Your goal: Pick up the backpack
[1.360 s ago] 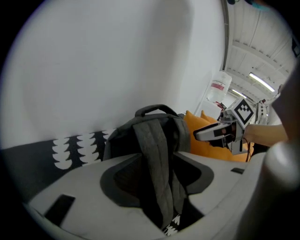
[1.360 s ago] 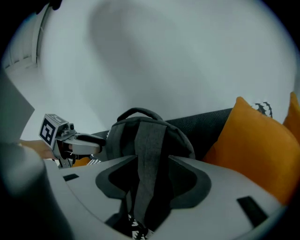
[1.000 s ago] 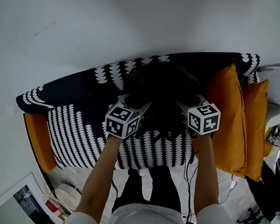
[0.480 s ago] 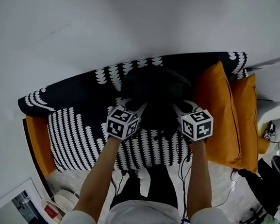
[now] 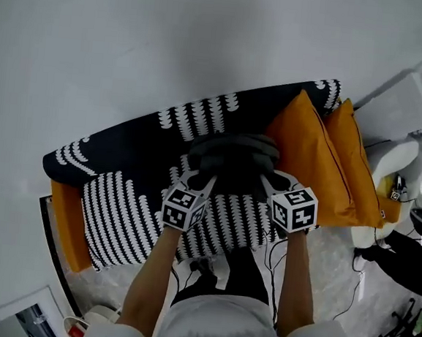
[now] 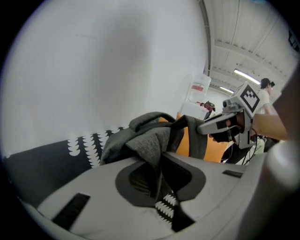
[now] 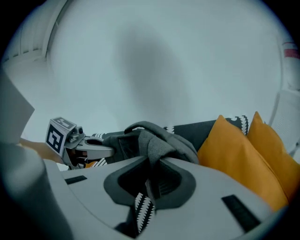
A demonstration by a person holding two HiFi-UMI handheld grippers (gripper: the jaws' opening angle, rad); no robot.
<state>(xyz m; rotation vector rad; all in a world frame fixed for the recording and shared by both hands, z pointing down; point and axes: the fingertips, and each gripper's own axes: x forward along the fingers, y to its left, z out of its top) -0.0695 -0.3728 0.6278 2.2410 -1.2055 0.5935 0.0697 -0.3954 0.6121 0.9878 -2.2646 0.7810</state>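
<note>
The dark grey backpack [image 5: 232, 157] hangs bunched between my two grippers above the black-and-white patterned sofa [image 5: 119, 207]. My left gripper [image 5: 200, 179] grips its left side; grey fabric [image 6: 145, 138] is pinched between its jaws [image 6: 157, 165], which are still closing. My right gripper [image 5: 270, 184] holds the right side, its jaws [image 7: 152, 177] shut on a fold of the backpack [image 7: 157, 140]. Each gripper shows in the other's view: the right gripper [image 6: 220, 124] and the left gripper [image 7: 101, 151] both clamp the bag's fabric.
Two orange cushions [image 5: 310, 165] lean at the sofa's right end. A plain wall [image 5: 170, 43] rises behind the sofa. An orange sofa side [image 5: 63, 217] shows at the left. Cables and dark items [image 5: 402, 254] lie on the floor at the right.
Both grippers closed on the backpack and rose, pulling it up and towards me off the sofa. The bag now looks bunched and narrower between them.
</note>
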